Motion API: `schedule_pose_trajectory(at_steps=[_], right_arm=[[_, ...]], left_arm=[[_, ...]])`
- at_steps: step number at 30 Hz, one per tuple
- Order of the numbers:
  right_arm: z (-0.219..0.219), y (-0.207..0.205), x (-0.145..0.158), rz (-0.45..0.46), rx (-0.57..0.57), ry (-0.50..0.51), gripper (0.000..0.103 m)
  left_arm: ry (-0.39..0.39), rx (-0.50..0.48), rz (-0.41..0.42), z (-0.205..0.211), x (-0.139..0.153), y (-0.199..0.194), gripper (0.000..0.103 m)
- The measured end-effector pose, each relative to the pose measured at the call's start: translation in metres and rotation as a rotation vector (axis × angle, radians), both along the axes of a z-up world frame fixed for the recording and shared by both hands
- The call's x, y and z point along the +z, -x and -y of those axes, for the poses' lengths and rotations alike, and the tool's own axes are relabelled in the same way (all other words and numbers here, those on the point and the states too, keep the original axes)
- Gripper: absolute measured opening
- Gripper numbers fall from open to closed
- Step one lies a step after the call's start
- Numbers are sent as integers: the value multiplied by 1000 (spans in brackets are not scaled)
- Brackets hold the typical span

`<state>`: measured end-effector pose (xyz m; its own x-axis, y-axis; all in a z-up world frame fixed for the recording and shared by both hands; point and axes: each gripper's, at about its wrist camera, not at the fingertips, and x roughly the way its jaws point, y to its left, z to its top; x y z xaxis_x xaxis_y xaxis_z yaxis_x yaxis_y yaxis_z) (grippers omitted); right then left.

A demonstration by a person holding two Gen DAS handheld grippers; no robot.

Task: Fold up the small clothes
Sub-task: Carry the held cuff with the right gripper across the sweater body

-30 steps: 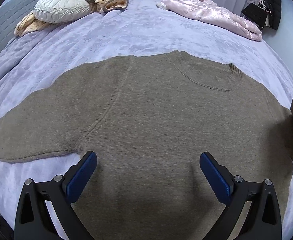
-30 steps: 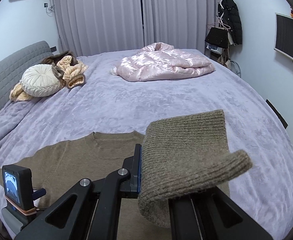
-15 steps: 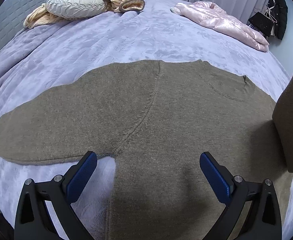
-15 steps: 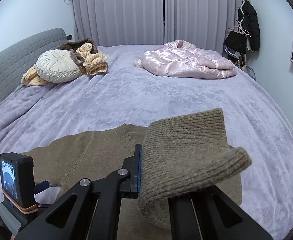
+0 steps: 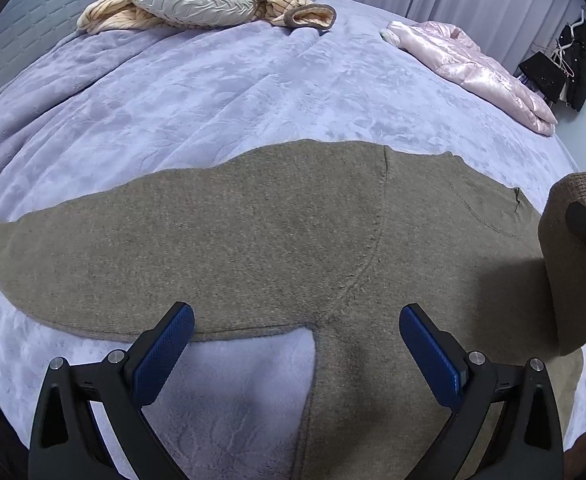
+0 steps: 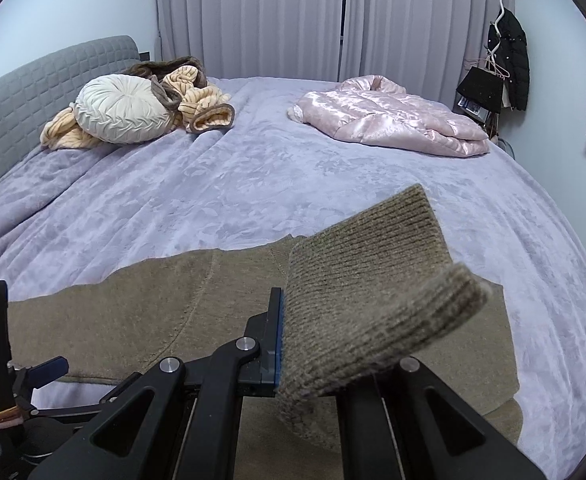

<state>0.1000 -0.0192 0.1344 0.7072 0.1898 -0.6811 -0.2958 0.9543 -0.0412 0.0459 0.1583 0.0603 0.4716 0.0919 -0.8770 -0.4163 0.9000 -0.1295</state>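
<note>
spread flat on the lavender bed cover (image 5: 221, 92), a brown knit sweater (image 5: 253, 240), one sleeve reaching out toward the left edge of the left wrist view, neckline toward the right. above its armpit, hovering, the left tongs (image 5: 296, 344), blue pads splayed wide with nothing between them; beneath them part sweater, part bare bed cover. at the right edge of that view, the ribbed sleeve cuff (image 6: 373, 292) lifted off the bed and draped over the right tongs (image 6: 293, 344), clenched on that cuff, the knit folded over the top of the black fingers and hanging forward, the rest of the sleeve trailing down to the sweater body below. at lower left of the right wrist view, the left tool's small screen and one blue pad just visible over the sweater. farther up the bed, near the grey quilted headboard (image 6: 25, 92), a round pleated cushion (image 6: 121, 108) resting on a striped tan garment (image 6: 201, 100). well apart on the far right side, a folded shiny pink jacket (image 6: 393, 120). behind, closed pale curtains (image 6: 293, 16); on the right, a black coat (image 6: 511, 60) hanging on a stand.
</note>
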Motion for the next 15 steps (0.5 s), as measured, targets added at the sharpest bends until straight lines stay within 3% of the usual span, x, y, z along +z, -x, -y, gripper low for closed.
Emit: schedule_pose_trajectory(at_steps=[6, 15], right_arm=[[-25, -8, -20, 8, -28, 76, 5], [-54, -19, -68, -52, -17, 194, 5]], left_arm=[[20, 34, -14, -17, -9, 5, 103], [38, 53, -25, -29, -20, 12, 103]])
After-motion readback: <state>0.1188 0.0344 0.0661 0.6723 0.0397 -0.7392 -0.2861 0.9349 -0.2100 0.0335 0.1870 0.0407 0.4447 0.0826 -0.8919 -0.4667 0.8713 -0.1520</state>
